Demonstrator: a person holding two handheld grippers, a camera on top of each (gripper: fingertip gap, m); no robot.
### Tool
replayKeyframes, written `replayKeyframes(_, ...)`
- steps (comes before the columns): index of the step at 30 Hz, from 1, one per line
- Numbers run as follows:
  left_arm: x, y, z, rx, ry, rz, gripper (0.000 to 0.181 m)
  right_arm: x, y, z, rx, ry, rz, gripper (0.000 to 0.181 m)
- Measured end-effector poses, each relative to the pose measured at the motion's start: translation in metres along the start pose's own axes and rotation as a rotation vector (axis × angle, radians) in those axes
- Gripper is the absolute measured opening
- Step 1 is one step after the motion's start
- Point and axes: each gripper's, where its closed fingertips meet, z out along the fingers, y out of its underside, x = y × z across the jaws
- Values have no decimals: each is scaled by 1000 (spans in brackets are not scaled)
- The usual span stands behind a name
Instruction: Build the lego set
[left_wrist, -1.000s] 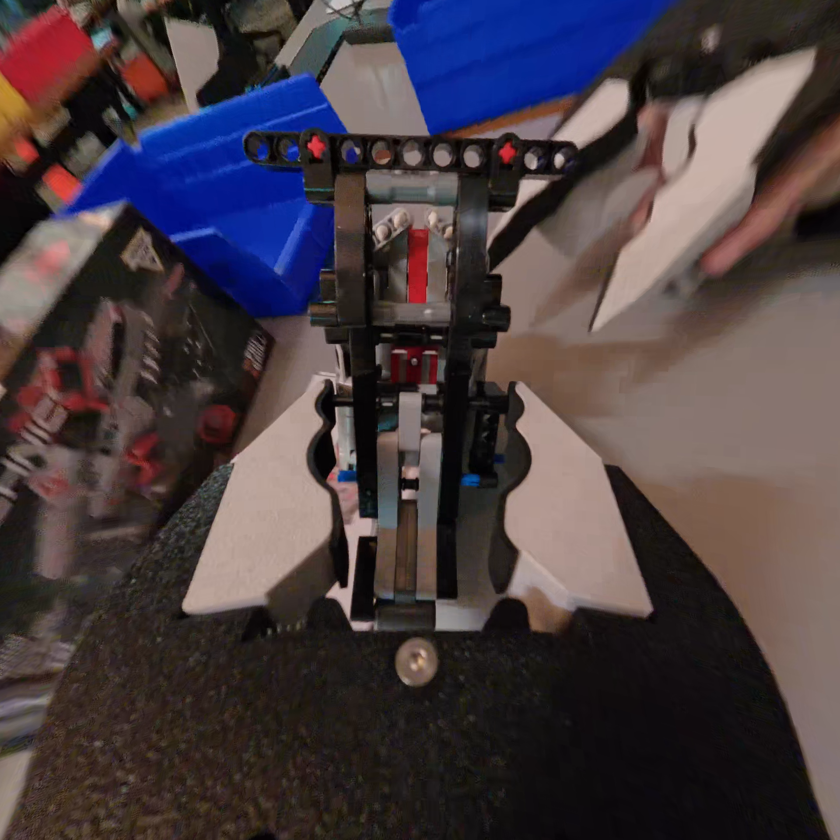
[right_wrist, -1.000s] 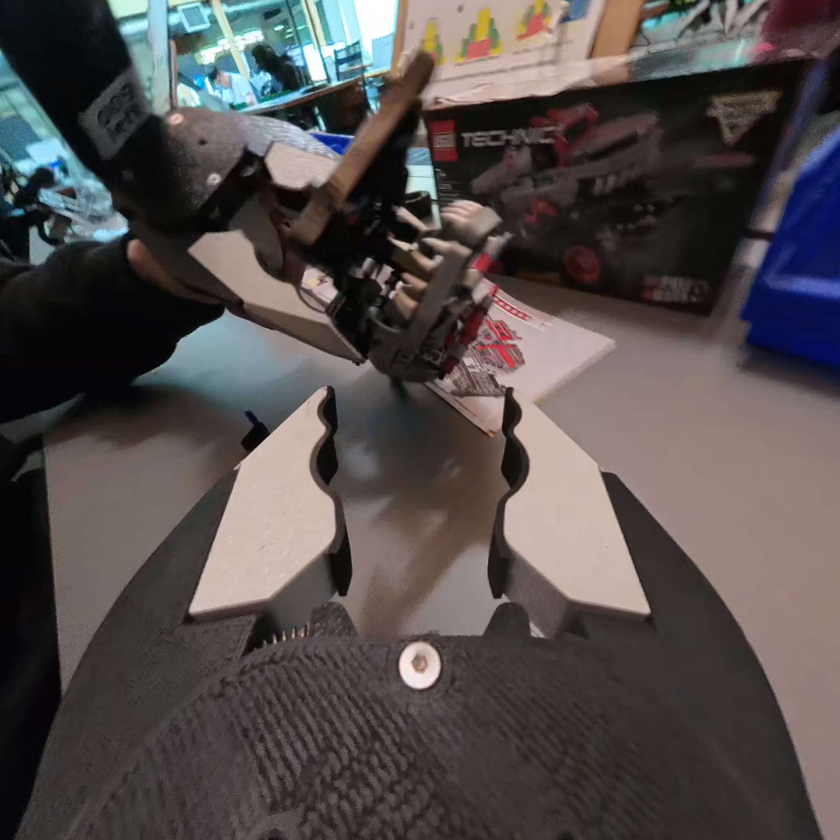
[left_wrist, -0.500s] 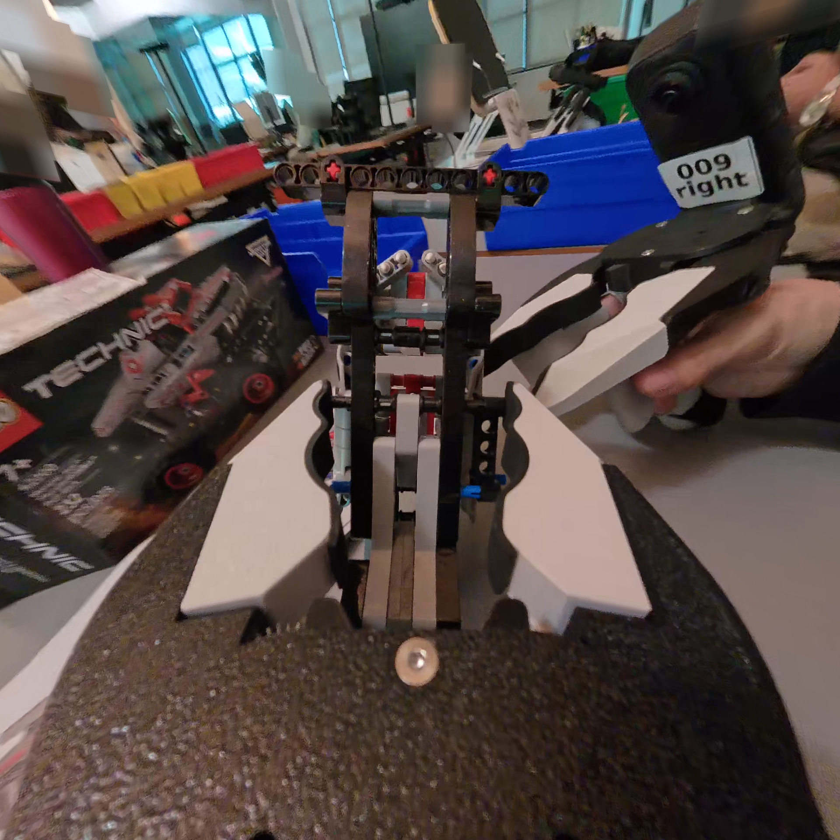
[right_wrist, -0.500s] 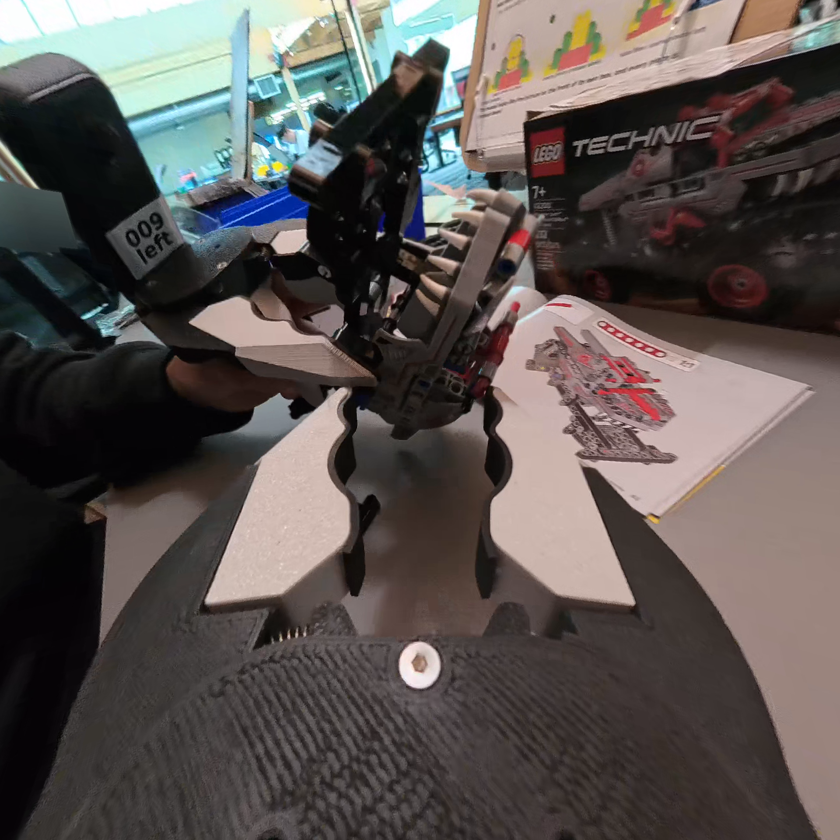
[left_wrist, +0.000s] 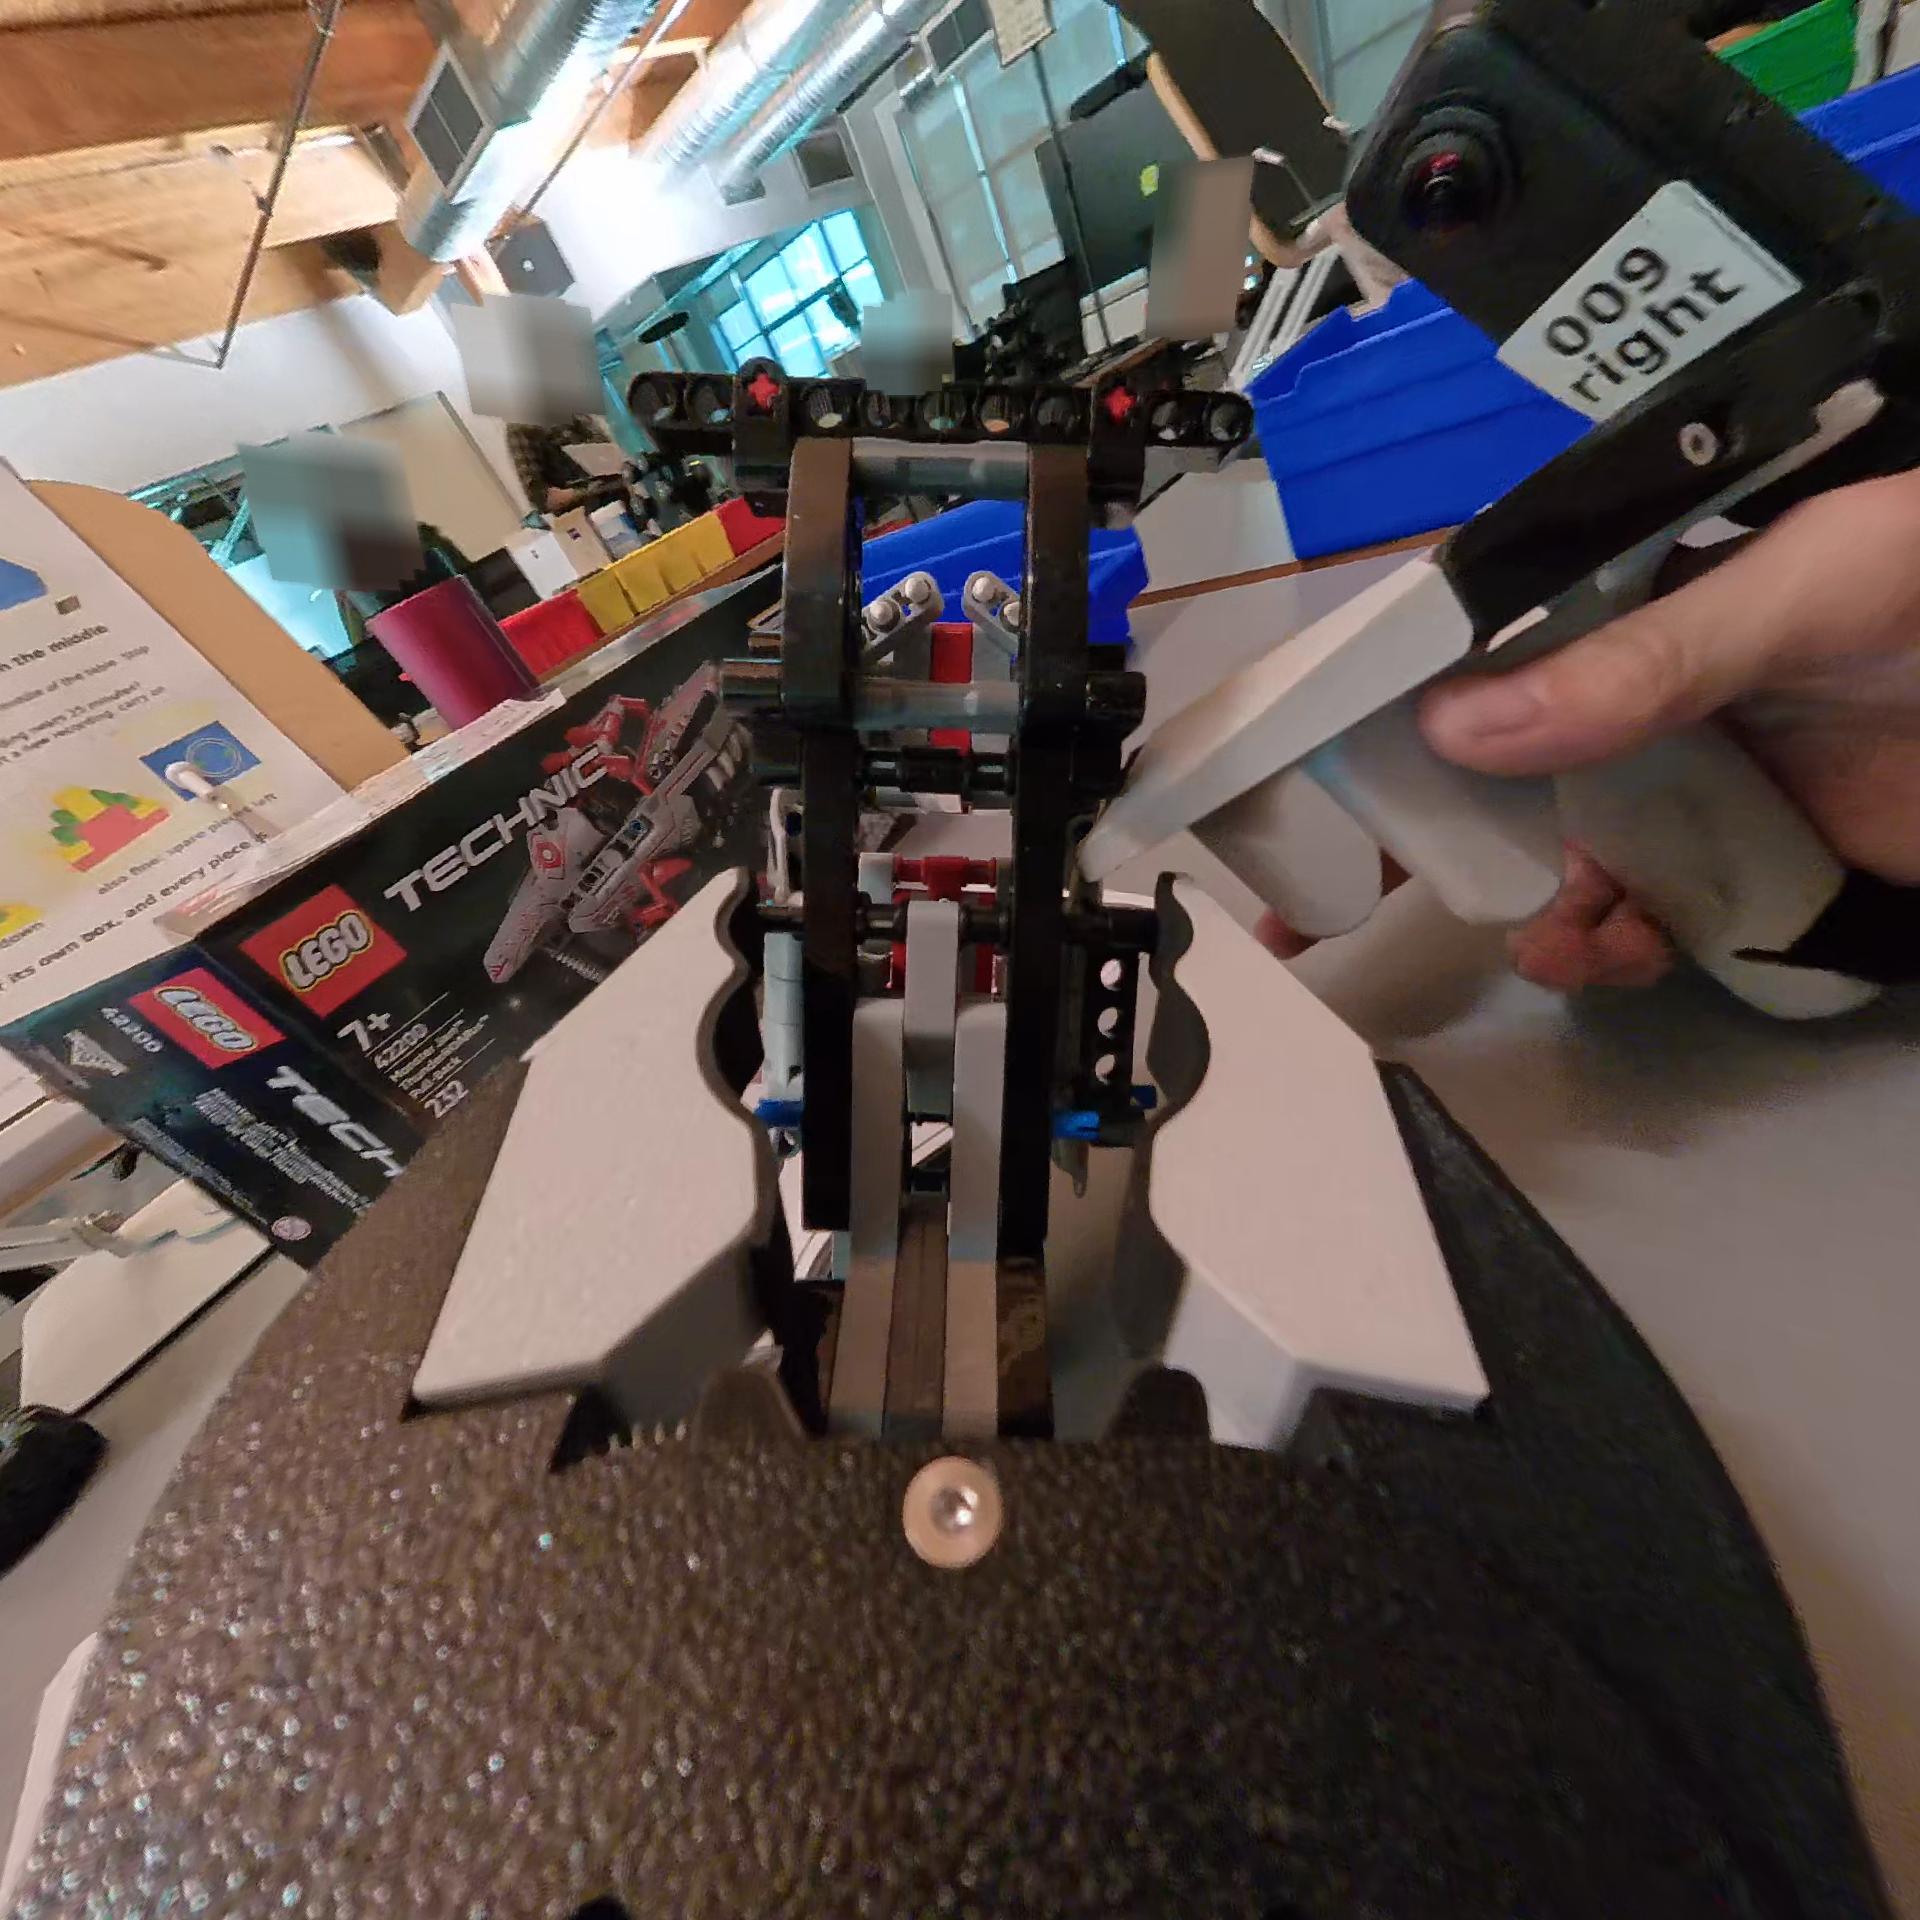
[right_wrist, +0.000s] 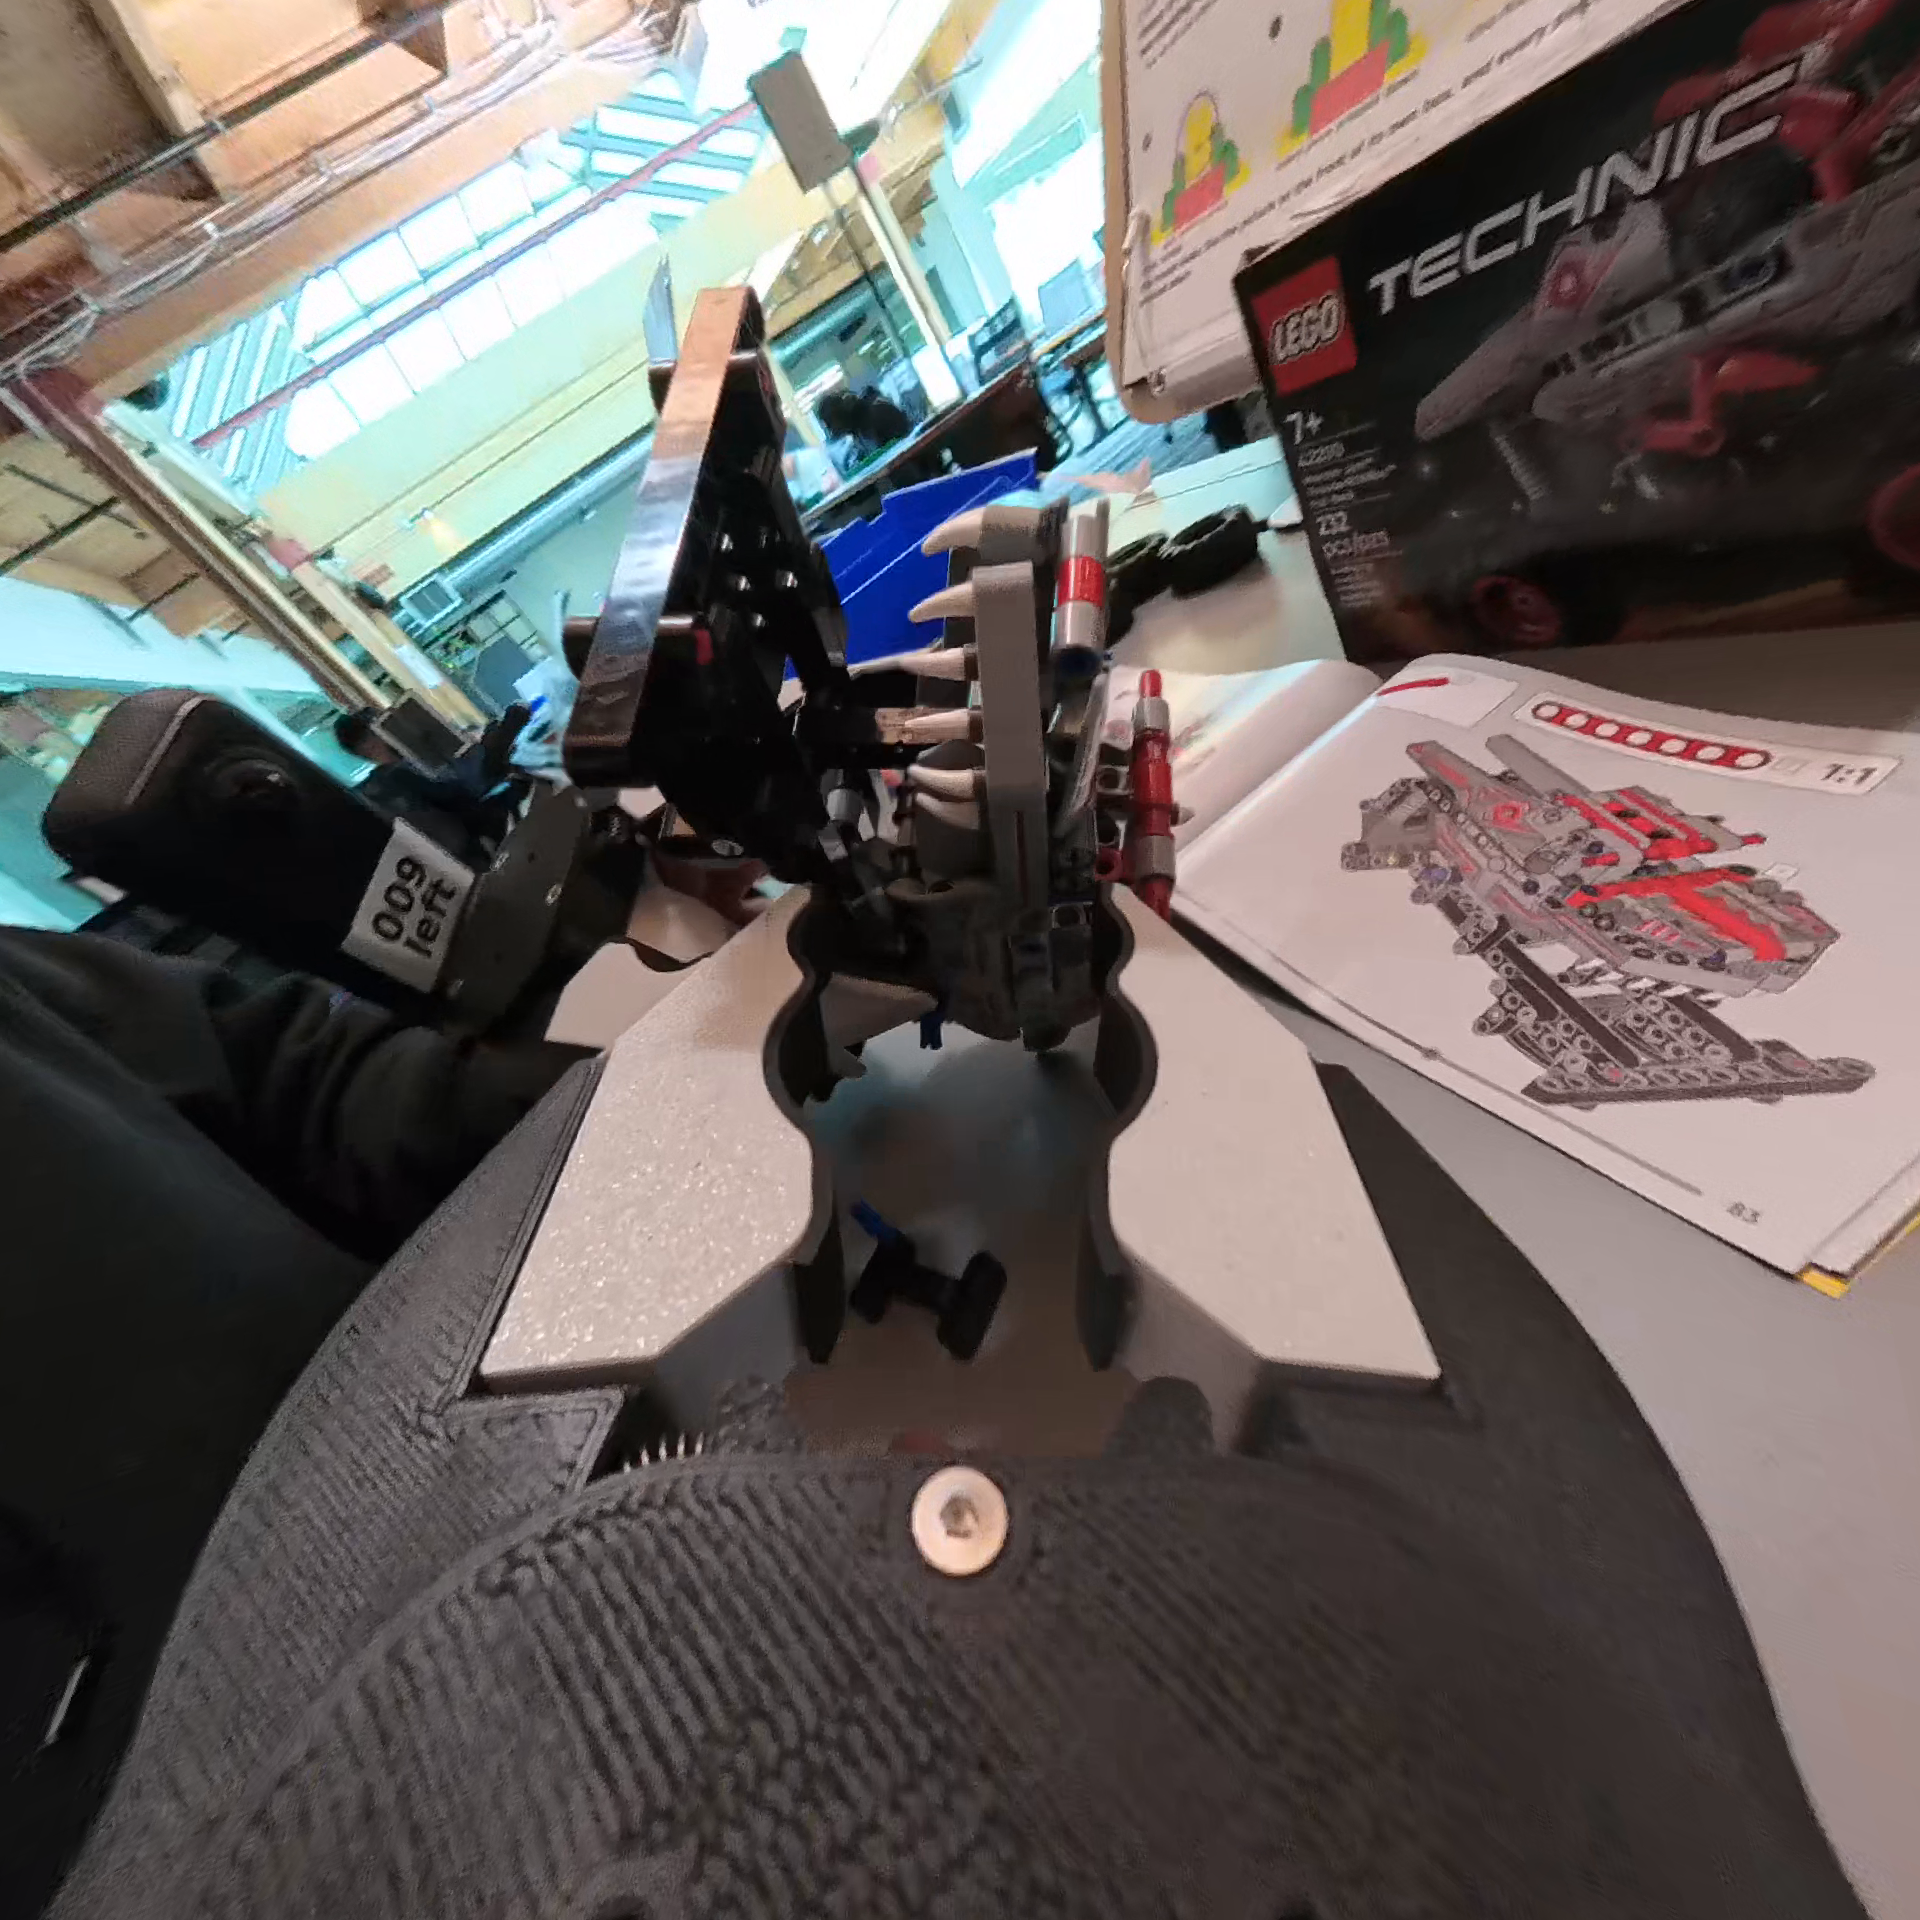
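Note:
The lego model (left_wrist: 821, 727) is a black frame with a holed beam across its top and grey, red and white parts inside. My left gripper (left_wrist: 951, 904) is shut on its lower part and holds it upright above the table. In the right wrist view the model (right_wrist: 997, 727) shows side-on, with a grey toothed jaw and a red rod. My right gripper (right_wrist: 961, 914) has its fingertips closed in on both sides of the model's bottom end. Its upper finger (left_wrist: 1299, 707) touches the model's right side. The left gripper (right_wrist: 499, 883) comes in from the left.
The black set box (left_wrist: 416, 966) stands left of the model and also shows in the right wrist view (right_wrist: 1610, 364). An open instruction booklet (right_wrist: 1507, 935) lies on the grey table (left_wrist: 1662, 1247). Blue bins (left_wrist: 1403, 416) stand behind. A small black piece (right_wrist: 925, 1288) lies under my right gripper. Both grippers' tips are close together, under 4 cm apart.
My left gripper has tipped the model up towards the ceiling. My right gripper has moved in, narrowed its jaws and now has its fingertips around the model's bottom end.

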Motion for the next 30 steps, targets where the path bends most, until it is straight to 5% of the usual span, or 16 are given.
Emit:
replayKeyframes(8,-12,4,-2,-41,-50,-74,73,3,-7,15,73,32,-54,48)
replayKeyframes(14,-1,-6,-17,-41,132,-85,72,2,-7,7,8,-71,-157,38)
replayKeyframes(18,-5,-31,-35,104,246,-114,39,1,-3,3,-68,-178,-150,38)
replayKeyframes(30,-48,-5,-46,-68,264,181,22,-2,-9,16,-52,-245,-162,37)
